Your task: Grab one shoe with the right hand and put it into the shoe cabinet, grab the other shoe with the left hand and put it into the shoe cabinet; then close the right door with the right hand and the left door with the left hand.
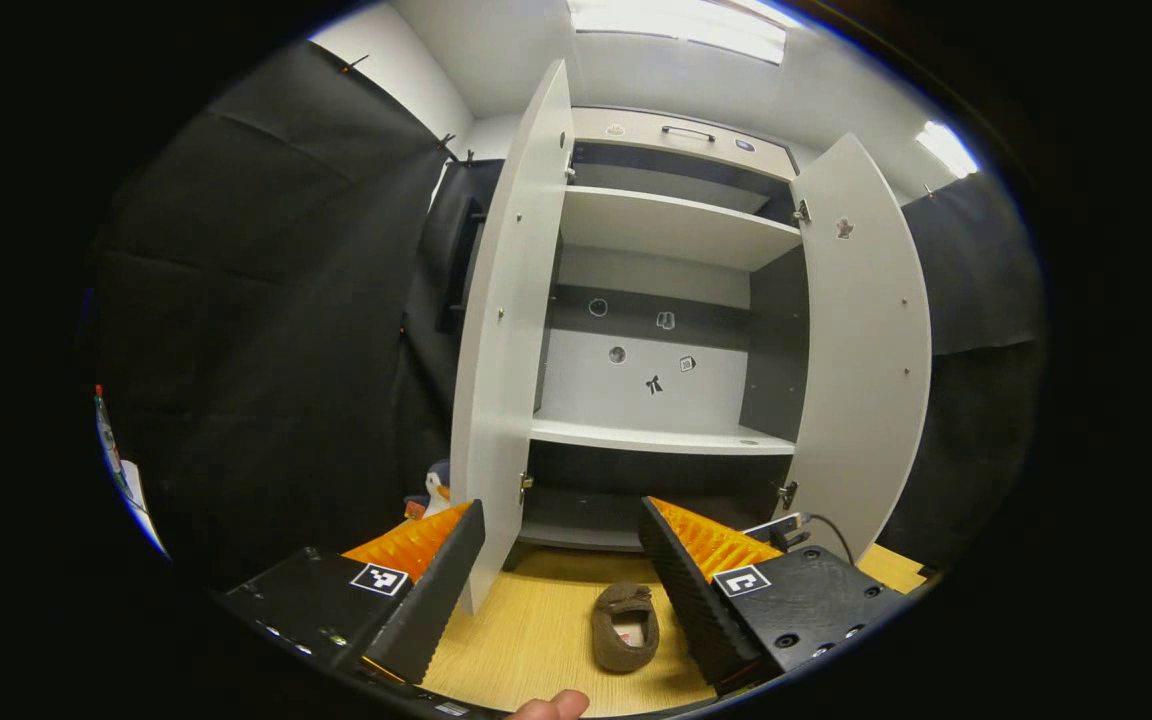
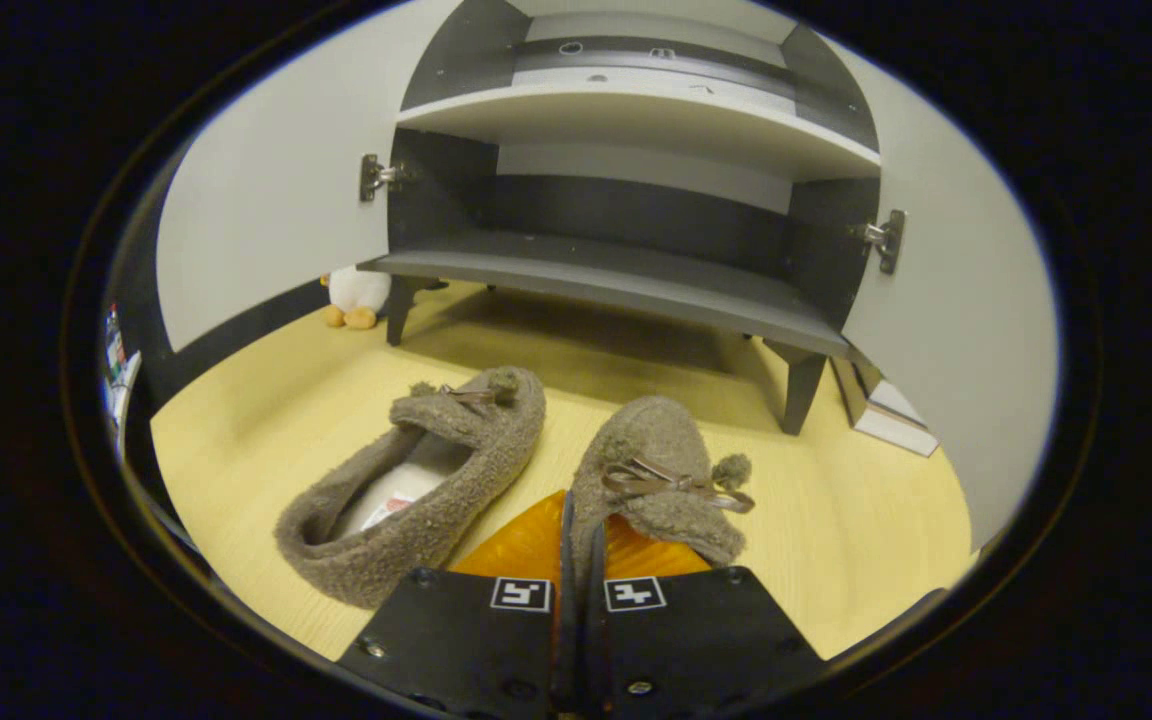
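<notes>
In the right gripper view, the right gripper (image 2: 576, 530) is seen low over the wooden floor (image 2: 836, 520), its fingers drawn almost together and pinching the edge of a fuzzy brown shoe (image 2: 661, 470) with a bow. A 2nd matching shoe (image 2: 416, 490) is lying just beside it on the left, its opening turned up. The shoe cabinet (image 2: 626, 270) is standing ahead with both doors swung open and its bottom shelf bare. A plush toy (image 2: 356, 295) is seen by the cabinet's left leg.

In the left gripper view, the left gripper (image 1: 561, 560) is held high with its fingers spread wide and nothing between them. 1 shoe is seen on the floor below, in front of the cabinet.
</notes>
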Motion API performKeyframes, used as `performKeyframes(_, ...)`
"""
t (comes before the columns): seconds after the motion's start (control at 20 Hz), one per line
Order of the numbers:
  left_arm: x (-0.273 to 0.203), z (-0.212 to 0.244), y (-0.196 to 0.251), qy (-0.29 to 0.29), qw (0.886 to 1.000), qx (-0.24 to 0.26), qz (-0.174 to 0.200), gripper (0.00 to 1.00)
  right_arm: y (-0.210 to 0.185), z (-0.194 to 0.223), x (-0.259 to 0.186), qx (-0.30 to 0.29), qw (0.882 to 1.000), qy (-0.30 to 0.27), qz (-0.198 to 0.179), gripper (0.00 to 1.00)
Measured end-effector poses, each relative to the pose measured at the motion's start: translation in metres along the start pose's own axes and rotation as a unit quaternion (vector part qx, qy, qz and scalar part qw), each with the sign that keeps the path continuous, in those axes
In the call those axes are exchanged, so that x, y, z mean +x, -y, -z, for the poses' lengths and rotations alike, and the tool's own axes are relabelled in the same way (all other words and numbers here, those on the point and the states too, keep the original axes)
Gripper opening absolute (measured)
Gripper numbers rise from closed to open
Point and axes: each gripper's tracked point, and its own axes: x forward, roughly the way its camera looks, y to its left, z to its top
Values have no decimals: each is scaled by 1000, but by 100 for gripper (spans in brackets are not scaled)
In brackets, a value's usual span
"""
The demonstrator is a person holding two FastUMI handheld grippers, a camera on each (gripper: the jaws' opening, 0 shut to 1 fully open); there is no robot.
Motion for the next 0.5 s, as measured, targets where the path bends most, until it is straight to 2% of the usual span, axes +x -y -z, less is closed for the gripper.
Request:
performKeyframes(0.25, -2, -1, 6, 2, 1000, -7, 26, 95, 16, -89, -78, 19, 994, 104, 6, 6)
performKeyframes(0.5, -4, 0, 8, 4, 999, -5, 38, 95, 26, -212, -123, 2, 985, 170, -5, 6)
